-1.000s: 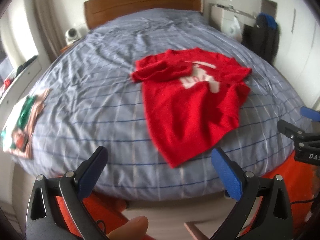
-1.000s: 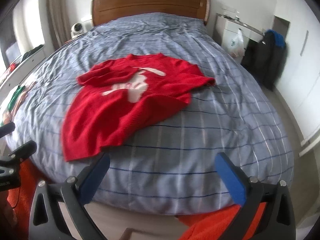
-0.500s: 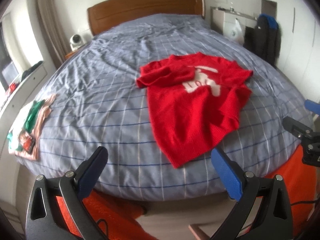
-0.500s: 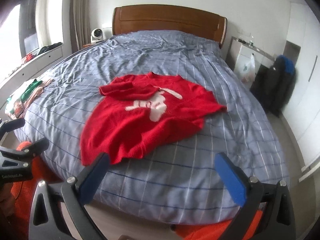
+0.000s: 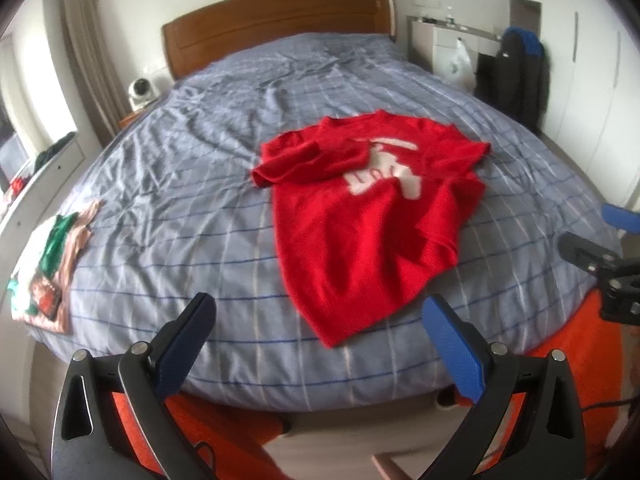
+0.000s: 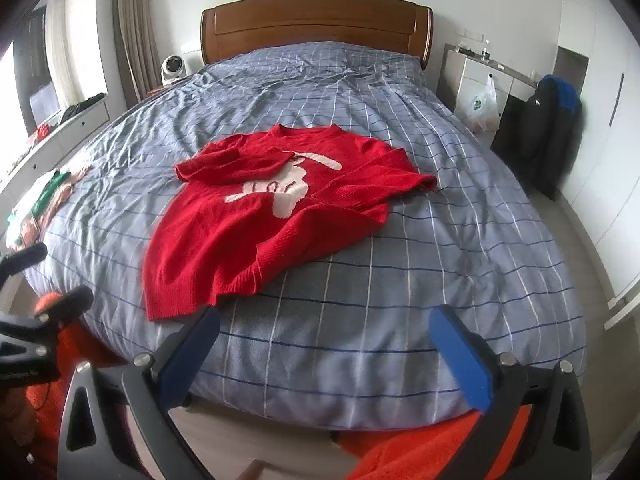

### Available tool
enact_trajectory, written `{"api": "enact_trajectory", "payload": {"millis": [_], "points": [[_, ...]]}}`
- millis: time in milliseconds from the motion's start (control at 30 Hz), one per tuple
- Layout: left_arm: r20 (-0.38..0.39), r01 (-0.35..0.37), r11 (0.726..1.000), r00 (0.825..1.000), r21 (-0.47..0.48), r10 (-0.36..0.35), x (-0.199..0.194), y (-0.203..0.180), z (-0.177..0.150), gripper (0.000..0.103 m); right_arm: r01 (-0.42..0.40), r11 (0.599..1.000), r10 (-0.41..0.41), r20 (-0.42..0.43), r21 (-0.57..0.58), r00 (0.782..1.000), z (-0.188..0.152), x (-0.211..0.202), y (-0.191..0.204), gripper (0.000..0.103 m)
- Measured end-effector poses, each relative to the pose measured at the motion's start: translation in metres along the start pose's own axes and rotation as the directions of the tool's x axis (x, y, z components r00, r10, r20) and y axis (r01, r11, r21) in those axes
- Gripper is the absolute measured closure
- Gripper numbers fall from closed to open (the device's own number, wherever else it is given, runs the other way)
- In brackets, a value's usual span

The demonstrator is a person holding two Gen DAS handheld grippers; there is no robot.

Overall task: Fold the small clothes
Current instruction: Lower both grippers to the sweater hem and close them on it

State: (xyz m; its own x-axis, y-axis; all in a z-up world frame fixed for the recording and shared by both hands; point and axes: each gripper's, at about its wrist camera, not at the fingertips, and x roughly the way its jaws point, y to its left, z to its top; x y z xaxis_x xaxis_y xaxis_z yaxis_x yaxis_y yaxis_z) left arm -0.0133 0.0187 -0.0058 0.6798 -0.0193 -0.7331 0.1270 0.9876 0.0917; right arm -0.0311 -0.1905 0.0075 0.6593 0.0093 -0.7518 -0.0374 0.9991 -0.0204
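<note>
Red knitted short-sleeved sweater with a white figure on the chest (image 6: 280, 216) lies spread on the bed's grey-blue checked duvet (image 6: 420, 248), roughly mid-bed, neckline toward the brown wooden headboard (image 6: 316, 24), hem toward the foot edge. It sits skewed: the hem corner nearest the foot points left in the right-wrist view. One sleeve is folded in over the chest on the left side (image 5: 304, 160); the other sleeve lies out flat on the right (image 6: 400, 178). Fabric is rumpled, not squared up.

Left gripper (image 5: 320, 344) hangs off the foot of the bed, short of the duvet edge, blue pads spread wide, nothing between them. It is clear of the sweater; the hem corner is just ahead of it. Right gripper (image 6: 324, 344) is likewise off the foot edge, pads wide apart, empty, with the sweater's hem just beyond its left finger (image 6: 192, 344). Each gripper shows at the edge of the other's view.

Small stack of folded clothes, pink with green and white (image 5: 48, 264), sits at the bed's left edge, well apart from the sweater. White round fan or camera unit (image 6: 173, 67) stands left of the headboard. White plastic bag (image 6: 482, 108) hangs at the grey-topped cabinet on the right, dark jacket with blue (image 6: 552, 128) beside it. Orange-red fabric (image 6: 420, 452) shows below both grippers.
</note>
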Motion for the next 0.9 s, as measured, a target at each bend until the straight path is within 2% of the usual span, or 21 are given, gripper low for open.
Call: {"api": "enact_trajectory", "payload": {"millis": [133,167,233,267,333,433,467,567,667,767,900], "points": [[0.002,-0.024,0.998,1.0,-0.063,0.024,0.006,0.017,0.008,0.0,0.002,0.999,0.001,0.041,-0.054,0.999,0.006,-0.009,0.01,0.0],[0.0,-0.028,0.997,1.0,-0.071,0.028,0.008,0.02,0.009,0.0,-0.016,0.997,0.02,0.06,-0.07,0.998,0.006,-0.012,0.012,0.0],[-0.004,-0.029,0.997,1.0,-0.07,0.029,0.011,0.024,0.012,0.0,-0.114,0.985,0.125,0.086,-0.129,0.988,0.004,-0.018,0.018,0.0],[-0.004,-0.025,0.998,1.0,-0.056,0.025,0.013,0.024,0.013,0.0,-0.153,0.976,0.166,0.076,-0.154,0.983,0.003,-0.018,0.02,0.0],[-0.014,-0.021,1.0,1.0,0.02,0.021,0.018,0.021,0.021,0.0,-0.271,0.931,0.275,-0.021,-0.243,0.961,-0.001,-0.006,0.025,0.0],[0.038,-0.076,0.993,0.997,0.089,0.073,0.012,0.02,0.029,0.0,-0.275,0.92,0.251,-0.119,-0.279,0.961,-0.002,0.011,0.022,0.0],[0.057,-0.089,0.991,0.995,0.097,0.084,0.009,0.021,0.031,0.0,-0.271,0.922,0.244,-0.127,-0.276,0.961,-0.002,0.013,0.021,0.0],[0.07,-0.09,0.994,0.994,0.063,0.085,0.008,0.028,0.031,0.0,-0.241,0.939,0.225,-0.093,-0.244,0.97,0.001,0.009,0.01,0.0],[0.004,-0.036,0.999,0.999,-0.015,0.036,0.021,0.035,0.022,0.0,-0.198,0.965,0.195,-0.035,-0.17,0.98,-0.002,0.006,0.0,0.0],[-0.075,-0.026,0.998,0.997,-0.056,0.022,0.039,0.037,0.005,0.0,-0.18,0.983,0.179,-0.049,-0.024,0.983,-0.014,0.015,-0.015,0.0],[-0.146,-0.03,0.989,0.989,-0.143,0.009,0.053,0.058,-0.014,0.0,-0.145,0.975,0.161,-0.089,0.167,0.983,-0.032,0.032,-0.036,0.0]]}}
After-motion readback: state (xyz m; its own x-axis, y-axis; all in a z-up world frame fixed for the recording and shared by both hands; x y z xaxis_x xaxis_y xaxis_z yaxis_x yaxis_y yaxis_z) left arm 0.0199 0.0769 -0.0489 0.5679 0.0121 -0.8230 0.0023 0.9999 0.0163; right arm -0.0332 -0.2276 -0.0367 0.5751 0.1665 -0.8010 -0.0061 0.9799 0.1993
